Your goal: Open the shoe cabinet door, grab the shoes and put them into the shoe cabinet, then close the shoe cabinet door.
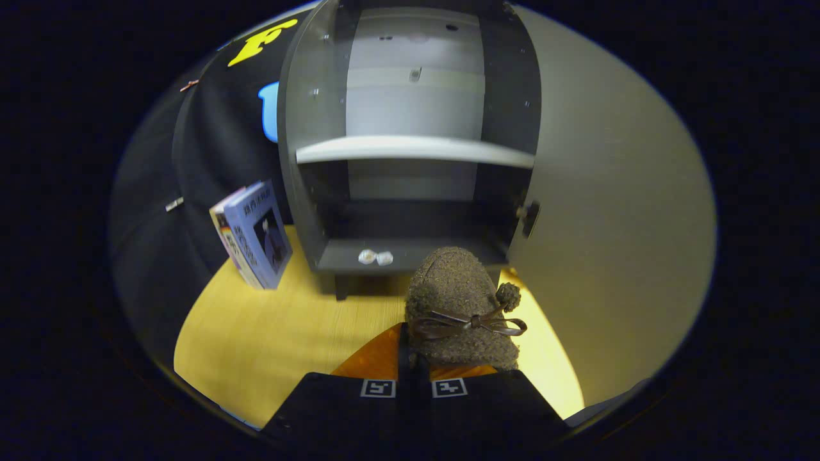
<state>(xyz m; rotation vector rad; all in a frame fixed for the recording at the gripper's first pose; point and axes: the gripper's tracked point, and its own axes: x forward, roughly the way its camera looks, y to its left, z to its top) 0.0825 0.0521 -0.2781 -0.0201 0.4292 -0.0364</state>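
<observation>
1. Now the gripper [413, 378] is sitting with its fingers [368, 362] drawn close together, clenching the heel end of the shoe [458, 307] between them.
2. Rising from the fingers toward 12 o'clock, the shoe is pointing its toe at the cabinet [410, 147]; its fuzzy brown upper is carrying a thin bow [467, 323] across the middle and a pompom [508, 296] at about 2 o'clock from the bow.
3. Whether the shoe is touching the tabletop [269, 339] or hanging just above it, I cannot tell.
4. Beyond the toe, at 12 o'clock, the cabinet is standing open, showing a pale shelf [413, 150] above a dark bottom compartment.
5. Two small white lumps [375, 257] are lying on the bottom board, at 11 o'clock from the toe.
6. At 2 o'clock, the door [608, 211] is swinging wide, with a hinge [529, 216] showing on its inner edge.
7. At 10 o'clock, left of the cabinet, a book [256, 234] is leaning tilted against the booth's wall [211, 134].
</observation>
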